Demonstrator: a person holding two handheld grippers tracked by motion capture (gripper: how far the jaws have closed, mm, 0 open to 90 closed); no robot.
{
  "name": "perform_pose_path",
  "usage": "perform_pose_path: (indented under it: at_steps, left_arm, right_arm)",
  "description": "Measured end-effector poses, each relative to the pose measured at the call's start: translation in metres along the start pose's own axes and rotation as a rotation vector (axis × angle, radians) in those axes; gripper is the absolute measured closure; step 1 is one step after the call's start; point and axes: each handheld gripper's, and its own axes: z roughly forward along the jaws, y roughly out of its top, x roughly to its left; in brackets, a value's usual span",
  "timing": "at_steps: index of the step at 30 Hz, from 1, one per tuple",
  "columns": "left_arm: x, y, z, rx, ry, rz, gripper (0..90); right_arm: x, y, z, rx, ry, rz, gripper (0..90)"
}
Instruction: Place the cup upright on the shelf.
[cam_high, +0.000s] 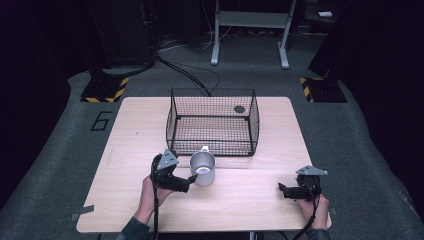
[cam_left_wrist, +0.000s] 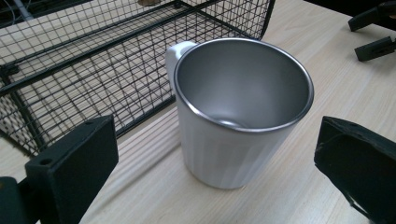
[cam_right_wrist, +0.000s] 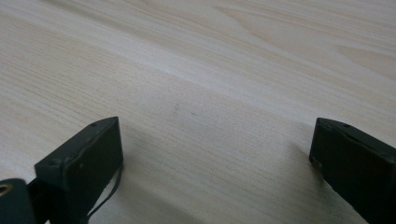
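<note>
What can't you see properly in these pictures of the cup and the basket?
- Mug: its base's far side, left gripper view, hidden by its own wall.
- Mug handle: mostly hidden behind the rim, same view.
- Dark round thing by the wire basket: too small to identify, high view.
- Left gripper: whether it touches the mug, too small in the high view.
- Right gripper: jaws cut off by the bottom edge, right gripper view.

A metal mug (cam_left_wrist: 238, 116) stands upright and empty on the worktop (cam_high: 250, 195), its handle turned toward the wire basket (cam_high: 212, 122) just behind it; its outside is pale, its inside brushed steel.
</note>
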Motion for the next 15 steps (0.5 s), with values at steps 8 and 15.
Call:
perform_pose_path:
  at_steps: [8,15]
  left_arm:
    - [-0.008,0.012,0.013,-0.001,-0.025,0.012,0.0]
    - [-0.014,0.018,0.025,0.006,-0.012,0.029,0.0]
  right_arm:
    - [0.000,0.000,0.000,0.000,0.000,0.000,2.3]
    - [0.000,0.000,0.000,0.000,0.000,0.000,2.3]
